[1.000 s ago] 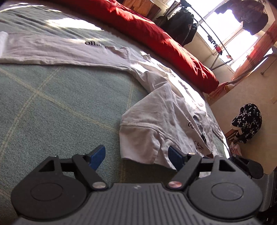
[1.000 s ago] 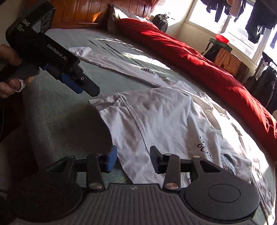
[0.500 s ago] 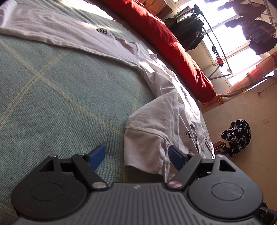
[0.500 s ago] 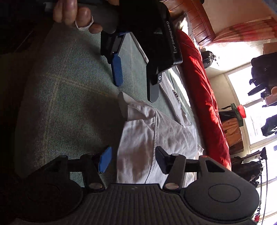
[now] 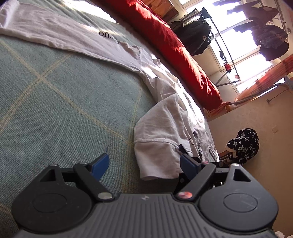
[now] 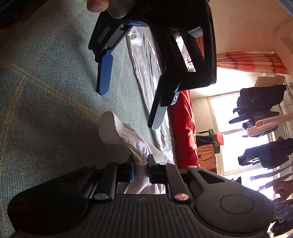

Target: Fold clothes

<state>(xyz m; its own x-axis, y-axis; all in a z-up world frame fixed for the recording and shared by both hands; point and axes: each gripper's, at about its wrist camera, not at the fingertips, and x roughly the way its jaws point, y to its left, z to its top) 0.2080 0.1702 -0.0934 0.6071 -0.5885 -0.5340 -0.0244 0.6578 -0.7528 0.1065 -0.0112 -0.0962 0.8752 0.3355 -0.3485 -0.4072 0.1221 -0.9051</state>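
Observation:
A white T-shirt (image 5: 161,128) lies crumpled on the green checked bedspread (image 5: 55,91), its sleeve hem toward me. My left gripper (image 5: 143,159) hovers low over that hem with its jaws opening; the hem lies between the blue pads (image 5: 100,163), which do not press on it. In the right wrist view, my right gripper (image 6: 141,170) is shut on a bunched edge of the same T-shirt (image 6: 131,135). The left gripper (image 6: 127,109) hangs just beyond it, held by a person's hand (image 6: 97,4). A second white shirt (image 5: 73,33) printed "OH," lies flat farther up the bed.
A red duvet (image 5: 174,45) runs along the far side of the bed. Past the bed's edge stand a clothes rack with dark garments (image 5: 265,36) by the window and a black star-patterned bundle (image 5: 243,144) on the floor.
My right gripper rolled onto its side, sank to the T-shirt's edge and closed on the cloth. The left gripper stayed over the sleeve hem, tilting a little.

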